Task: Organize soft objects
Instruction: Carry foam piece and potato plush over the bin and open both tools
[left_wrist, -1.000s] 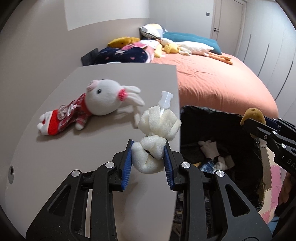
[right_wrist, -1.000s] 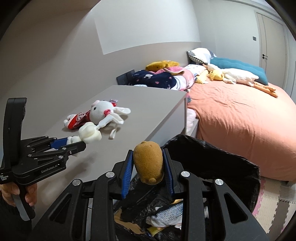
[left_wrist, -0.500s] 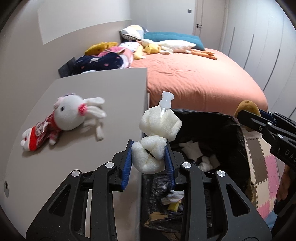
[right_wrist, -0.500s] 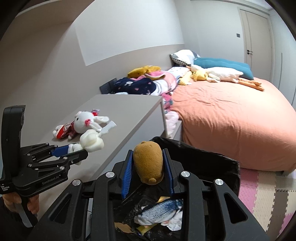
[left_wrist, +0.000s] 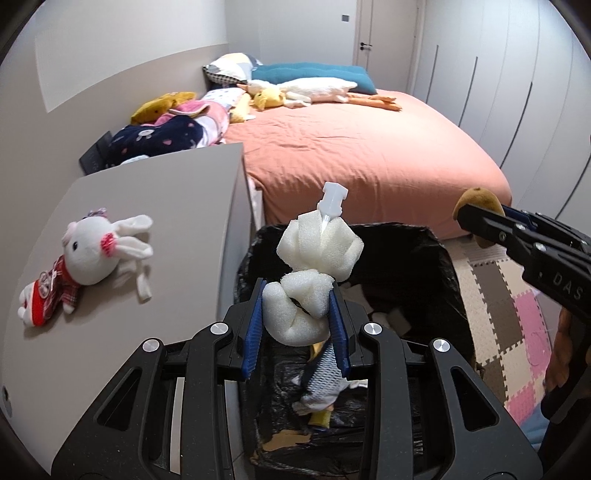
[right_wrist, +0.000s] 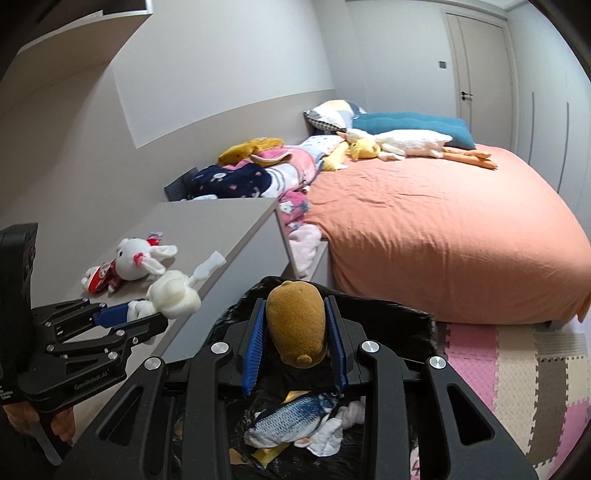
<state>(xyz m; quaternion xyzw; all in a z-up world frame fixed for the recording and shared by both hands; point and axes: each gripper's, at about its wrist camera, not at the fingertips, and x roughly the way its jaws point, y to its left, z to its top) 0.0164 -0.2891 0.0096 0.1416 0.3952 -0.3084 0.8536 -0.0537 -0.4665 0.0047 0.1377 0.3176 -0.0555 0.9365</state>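
Observation:
My left gripper (left_wrist: 298, 312) is shut on a white foam toy (left_wrist: 306, 280) with a plastic tip, held over the black-lined bin (left_wrist: 436, 295). My right gripper (right_wrist: 297, 332) is shut on a brown plush (right_wrist: 295, 325), also above the bin (right_wrist: 417, 325). In the left wrist view the right gripper (left_wrist: 476, 218) and the brown plush (left_wrist: 480, 199) show at the right edge. In the right wrist view the left gripper (right_wrist: 147, 314) holds the foam toy (right_wrist: 173, 291) at the left. A white rabbit plush (left_wrist: 88, 254) in a red dress lies on the grey cabinet top (left_wrist: 155, 192).
Inside the bin lie a fish plush (right_wrist: 291, 417) and scraps. The orange bed (left_wrist: 369, 155) beyond carries pillows, a goose plush (left_wrist: 317, 88) and folded blankets (left_wrist: 166, 136). Foam floor mats (left_wrist: 509, 306) lie right of the bin. A hand (right_wrist: 62, 424) grips the left handle.
Both grippers have swung right, off the cabinet top and over the bin, each keeping its toy. The rabbit plush has stayed on the cabinet.

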